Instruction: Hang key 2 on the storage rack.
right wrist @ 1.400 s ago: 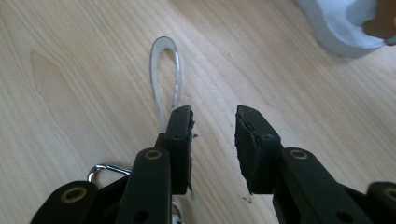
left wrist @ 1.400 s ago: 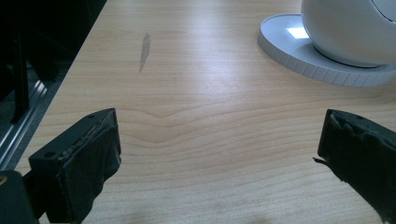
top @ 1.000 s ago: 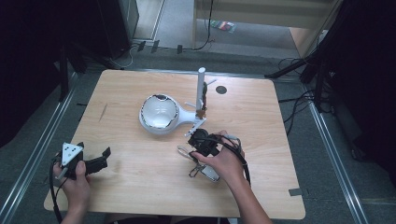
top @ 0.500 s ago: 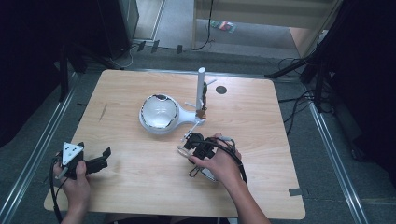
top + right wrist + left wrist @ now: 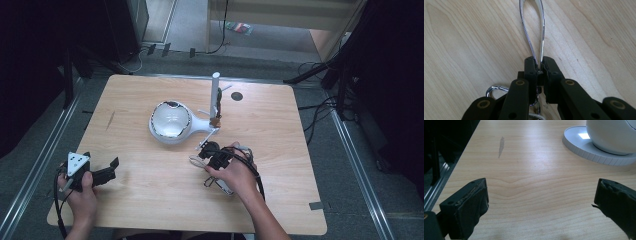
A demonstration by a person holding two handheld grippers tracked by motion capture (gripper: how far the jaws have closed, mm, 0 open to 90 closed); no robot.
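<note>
Chrome wire loop (image 5: 532,27) lies flat on my pale wooden table (image 5: 150,200), its narrow end pinched in my right gripper (image 5: 539,65), whose jaws have just been closing. My left gripper (image 5: 100,175) rests near the table's edge, jaws spread wide. Near the loop sits a round white dish-shaped lamp (image 5: 171,121), its hollow bare.

A light wooden tabletop (image 5: 150,200) stands on a grey floor (image 5: 350,165). Black cables (image 5: 320,110) lie around it, and the sides are dark.
</note>
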